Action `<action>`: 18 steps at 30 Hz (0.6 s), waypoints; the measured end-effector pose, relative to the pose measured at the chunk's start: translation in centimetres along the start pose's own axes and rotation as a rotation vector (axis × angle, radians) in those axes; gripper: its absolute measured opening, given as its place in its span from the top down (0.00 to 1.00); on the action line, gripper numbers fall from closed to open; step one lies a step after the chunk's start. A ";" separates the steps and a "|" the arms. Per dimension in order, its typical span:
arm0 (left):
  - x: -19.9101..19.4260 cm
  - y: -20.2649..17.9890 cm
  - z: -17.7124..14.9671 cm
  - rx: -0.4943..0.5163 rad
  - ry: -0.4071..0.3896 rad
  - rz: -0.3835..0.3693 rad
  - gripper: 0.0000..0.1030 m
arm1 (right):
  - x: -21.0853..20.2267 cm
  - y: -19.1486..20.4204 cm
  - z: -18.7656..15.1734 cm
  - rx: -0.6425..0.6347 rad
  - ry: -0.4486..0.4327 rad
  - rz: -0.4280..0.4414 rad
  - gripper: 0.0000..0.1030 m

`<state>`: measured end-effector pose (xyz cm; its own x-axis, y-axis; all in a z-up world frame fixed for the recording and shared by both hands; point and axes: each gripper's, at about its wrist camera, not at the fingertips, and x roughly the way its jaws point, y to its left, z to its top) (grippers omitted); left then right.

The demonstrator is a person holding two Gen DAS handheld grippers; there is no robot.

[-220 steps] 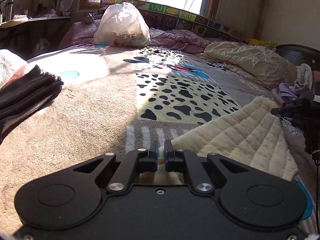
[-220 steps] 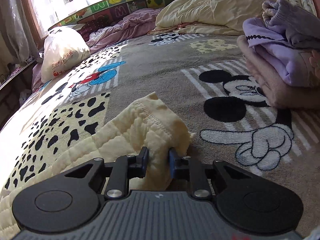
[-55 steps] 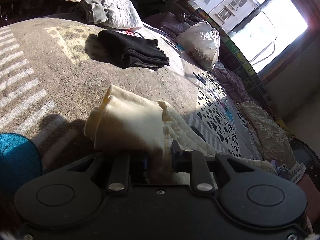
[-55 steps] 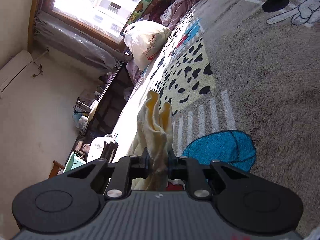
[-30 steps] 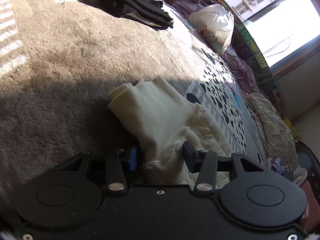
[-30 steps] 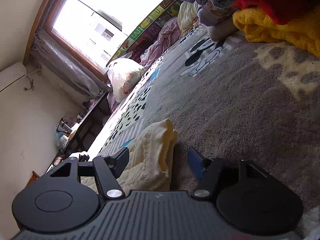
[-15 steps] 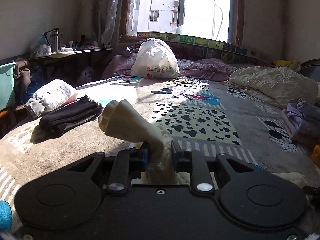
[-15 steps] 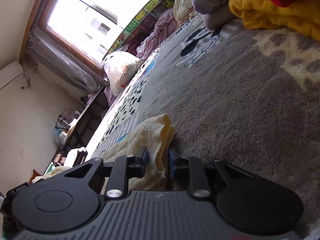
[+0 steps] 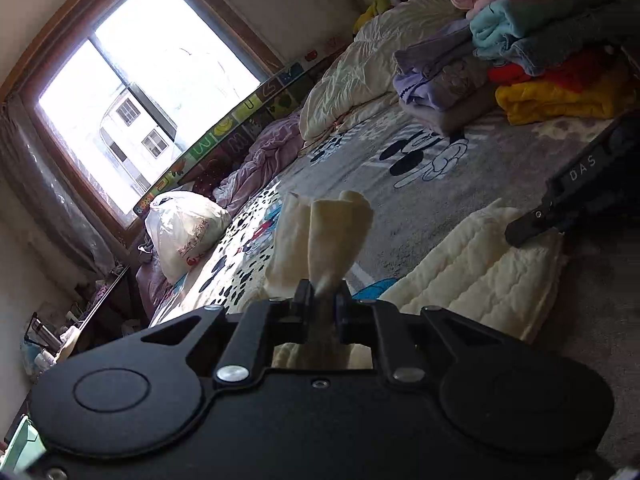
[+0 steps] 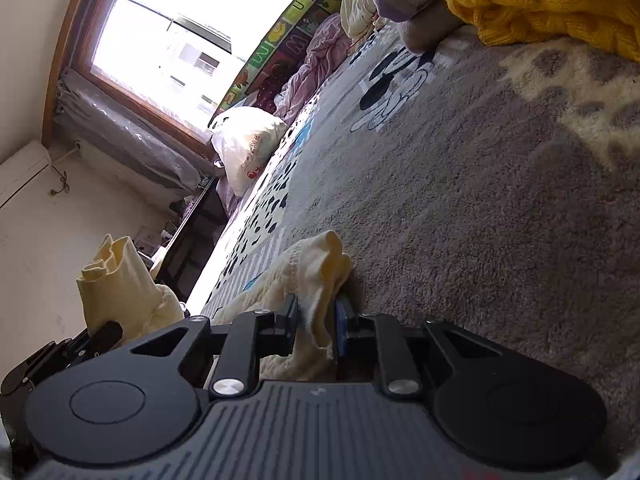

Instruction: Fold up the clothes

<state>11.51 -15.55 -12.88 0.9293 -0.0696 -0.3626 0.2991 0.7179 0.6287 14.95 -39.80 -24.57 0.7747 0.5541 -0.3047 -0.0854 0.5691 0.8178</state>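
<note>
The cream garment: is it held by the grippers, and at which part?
Yes. The left gripper pinches a bunched end of the cream garment; the right gripper pinches its folded edge.

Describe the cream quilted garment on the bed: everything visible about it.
The cream, soft quilted garment has diamond stitching and a hemmed edge. Most of it lies flat on the grey cartoon-print blanket. The left gripper is shut on a bunched end, which stands raised above the bed. The right gripper is shut on another corner, low against the blanket. Its full shape is hidden, so what kind of garment it is cannot be told.
</note>
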 end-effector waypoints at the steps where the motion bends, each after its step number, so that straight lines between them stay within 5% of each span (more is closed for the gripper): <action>1: 0.2 -0.7 0.1 0.008 0.002 -0.017 0.92 | 0.0 0.0 0.0 0.004 0.001 0.003 0.80; 11: -1.1 -6.0 1.3 0.157 -0.088 -0.075 0.92 | 0.0 -0.7 0.3 0.057 -0.001 0.031 0.80; 18: 0.9 -8.6 0.3 0.233 -0.021 -0.134 0.92 | -0.5 -2.0 0.6 0.176 -0.039 0.083 0.81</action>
<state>9.86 -22.03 -18.39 0.8818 -0.1693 -0.4402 0.4590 0.5224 0.7186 15.13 -41.61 -25.77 0.7935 0.5688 -0.2165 -0.0417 0.4058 0.9130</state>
